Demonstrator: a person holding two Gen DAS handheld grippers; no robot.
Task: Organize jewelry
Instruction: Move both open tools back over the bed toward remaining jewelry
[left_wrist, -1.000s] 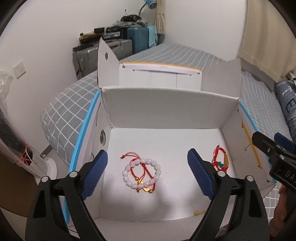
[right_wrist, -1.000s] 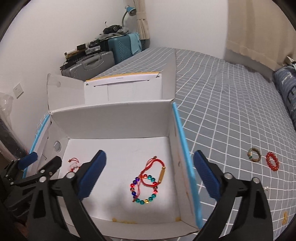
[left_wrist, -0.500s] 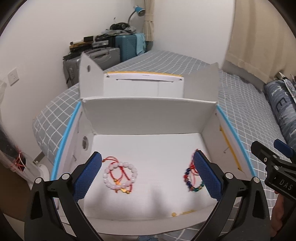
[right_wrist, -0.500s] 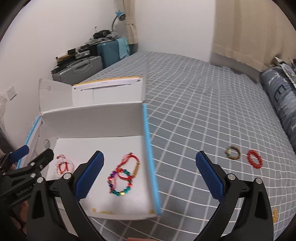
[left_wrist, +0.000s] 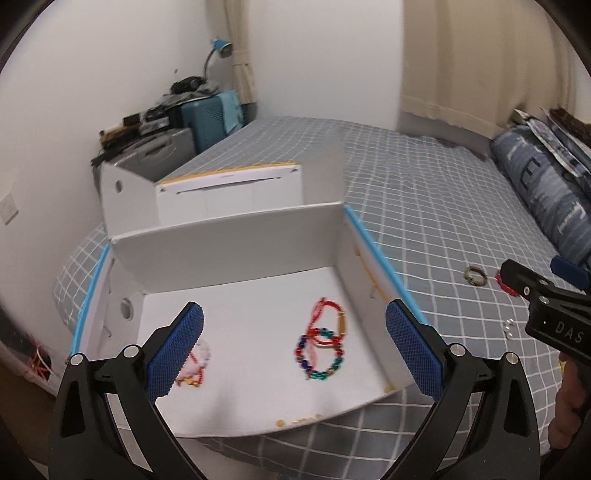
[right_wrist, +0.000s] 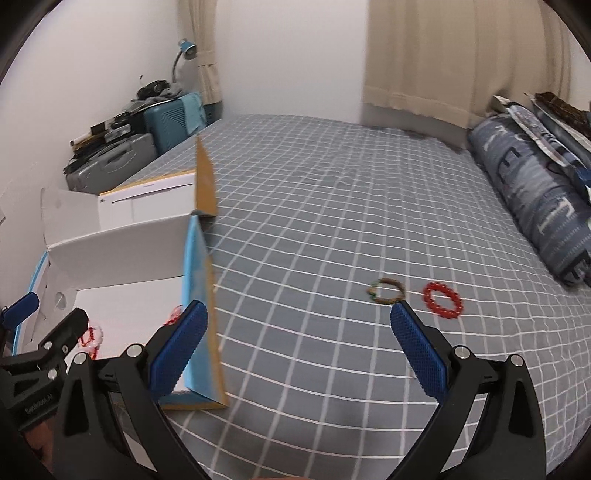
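Observation:
An open white cardboard box lies on the bed. Inside it are a multicoloured bead bracelet with red cord and a white bead bracelet, the latter partly hidden by my left finger. My left gripper is open and empty above the box's front. My right gripper is open and empty over the bedspread, right of the box. A brown-green bracelet and a red bead bracelet lie on the bed beyond its right finger; both also show in the left wrist view.
A grey checked bedspread covers the bed. A rolled blue quilt lies along the right side. Suitcases stand against the wall at the far left. Small clear items lie on the bed near the right gripper.
Both grippers have swung to the right. The right gripper has left the box and is now over the bedspread, facing the two loose bracelets. Both stay open.

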